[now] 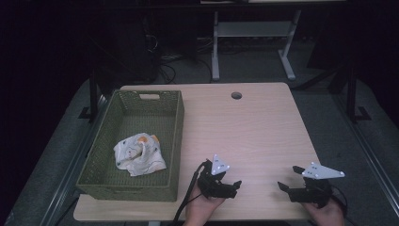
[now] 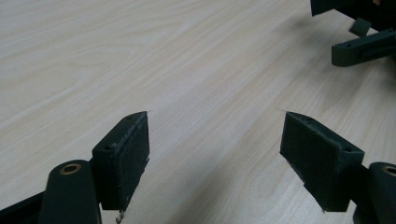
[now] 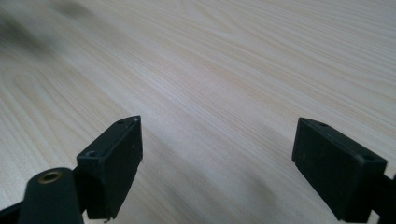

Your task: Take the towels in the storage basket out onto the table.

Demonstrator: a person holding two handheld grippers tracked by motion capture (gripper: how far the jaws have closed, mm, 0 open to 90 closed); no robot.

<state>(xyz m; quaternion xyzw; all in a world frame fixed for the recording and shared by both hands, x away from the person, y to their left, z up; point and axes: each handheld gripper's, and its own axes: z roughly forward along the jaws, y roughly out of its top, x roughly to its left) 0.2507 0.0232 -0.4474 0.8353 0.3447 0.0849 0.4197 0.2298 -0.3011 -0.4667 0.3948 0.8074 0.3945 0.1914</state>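
A crumpled white cloth (image 1: pixel 139 154) with orange marks lies inside a green woven basket (image 1: pixel 175 136) on the left of the table. My left gripper (image 1: pixel 235 187) rests low at the table's front edge, right of the basket, pointing right with its jaws wide apart. In its own view the left gripper (image 2: pixel 215 115) has bare wood between its pads (image 2: pixel 135 149). My right gripper (image 1: pixel 288 178) sits further right, pointing left, also open. The right gripper view has the right gripper (image 3: pixel 219 120) spread over bare tabletop. Each is held by a hand.
The light wooden table (image 1: pixel 249 132) has a round cable hole (image 1: pixel 236 95) near its far edge. The right gripper's jaws (image 2: pixel 359 44) appear at the top right of the left gripper view. A white desk frame (image 1: pixel 254 33) stands on the floor beyond the table.
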